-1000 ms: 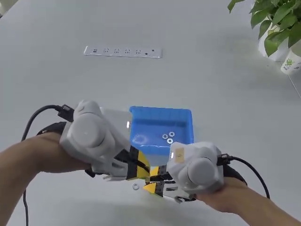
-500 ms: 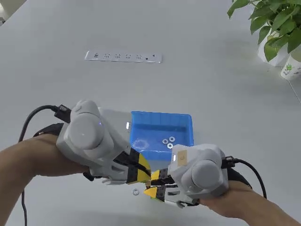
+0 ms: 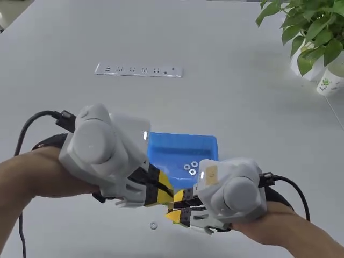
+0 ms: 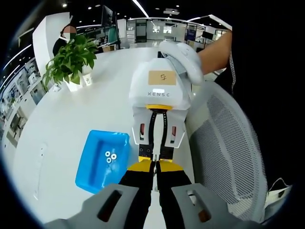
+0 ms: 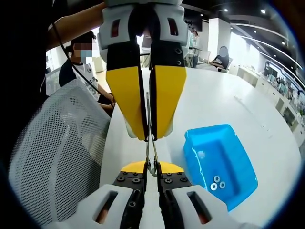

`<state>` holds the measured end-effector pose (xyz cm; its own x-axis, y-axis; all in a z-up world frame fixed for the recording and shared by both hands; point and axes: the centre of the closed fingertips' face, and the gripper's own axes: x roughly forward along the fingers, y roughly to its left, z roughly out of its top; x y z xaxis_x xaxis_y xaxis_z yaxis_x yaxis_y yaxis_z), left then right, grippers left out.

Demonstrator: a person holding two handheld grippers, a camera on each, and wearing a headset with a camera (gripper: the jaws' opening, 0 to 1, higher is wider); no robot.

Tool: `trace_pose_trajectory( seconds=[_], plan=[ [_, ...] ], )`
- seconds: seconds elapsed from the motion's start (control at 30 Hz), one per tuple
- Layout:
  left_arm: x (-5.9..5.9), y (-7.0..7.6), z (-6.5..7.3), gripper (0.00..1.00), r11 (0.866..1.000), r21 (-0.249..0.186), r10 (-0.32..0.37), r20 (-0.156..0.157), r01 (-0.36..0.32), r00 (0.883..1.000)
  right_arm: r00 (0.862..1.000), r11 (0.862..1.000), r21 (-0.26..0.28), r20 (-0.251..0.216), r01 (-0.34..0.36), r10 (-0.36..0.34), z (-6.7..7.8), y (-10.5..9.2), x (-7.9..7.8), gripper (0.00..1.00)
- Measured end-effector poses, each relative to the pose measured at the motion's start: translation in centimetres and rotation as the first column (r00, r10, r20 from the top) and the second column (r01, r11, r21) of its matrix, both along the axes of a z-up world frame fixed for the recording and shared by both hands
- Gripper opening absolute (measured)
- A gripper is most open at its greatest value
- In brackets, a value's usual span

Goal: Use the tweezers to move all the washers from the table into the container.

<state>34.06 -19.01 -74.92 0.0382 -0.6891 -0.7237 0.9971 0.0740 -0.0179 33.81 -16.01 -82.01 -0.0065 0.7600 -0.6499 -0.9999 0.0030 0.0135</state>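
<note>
Left tool [image 4: 153,168] and right tool [image 5: 151,171] meet tip to tip, both pressed together on the tweezers [image 5: 150,150]. Three washers [image 3: 191,168] lie in the container [image 3: 177,145]. A fourth washer [image 3: 153,226] lies on the surface [image 3: 242,97] just beside the tools.

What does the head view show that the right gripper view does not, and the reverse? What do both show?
Head view, not the right gripper view: a green potted plant and one small metal washer loose on the table. Right gripper view, not the head view: a white mesh chair back and thin metal tweezers, clamped at both ends by shut jaws. Both: the blue plastic container holding three washers, plus the left hand-held gripper and right hand-held gripper.
</note>
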Motion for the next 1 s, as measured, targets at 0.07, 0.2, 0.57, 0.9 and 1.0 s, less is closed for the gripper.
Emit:
trace_pose_trajectory(
  seconds=[0.07, 0.2, 0.57, 0.9, 1.0],
  plan=[
    [0.2, 0.0, 0.2, 0.06, 1.0, -0.001, 0.002, 0.005, -0.002, 1.0, 1.0, 1.0, 0.003, 0.003, 0.001, -0.001, 0.2, 0.0, 0.3, 0.09],
    [0.6, -0.1, 0.8, 0.06, 1.0, 0.0, 0.002, 0.013, -0.002, 1.0, 1.0, 1.0, 0.003, 0.004, 0.006, -0.006, 0.8, -0.1, 0.7, 0.09],
    [2.0, -0.5, 2.3, 0.06, 1.0, 0.004, -0.011, 0.038, 0.01, 0.999, 0.999, 1.0, 0.005, 0.027, 0.023, -0.023, 2.3, -0.4, 2.3, 0.09],
    [3.5, -0.9, 3.3, 0.06, 0.999, 0.018, -0.038, 0.068, 0.037, 0.997, 0.998, 0.999, 0.015, 0.046, 0.047, -0.048, 3.3, -0.8, 4.0, 0.09],
    [4.0, -1.1, 3.5, 0.06, 0.999, 0.021, -0.046, 0.075, 0.045, 0.996, 0.997, 0.998, 0.017, 0.05, 0.053, -0.054, 3.5, -0.9, 4.6, 0.09]
  ],
)
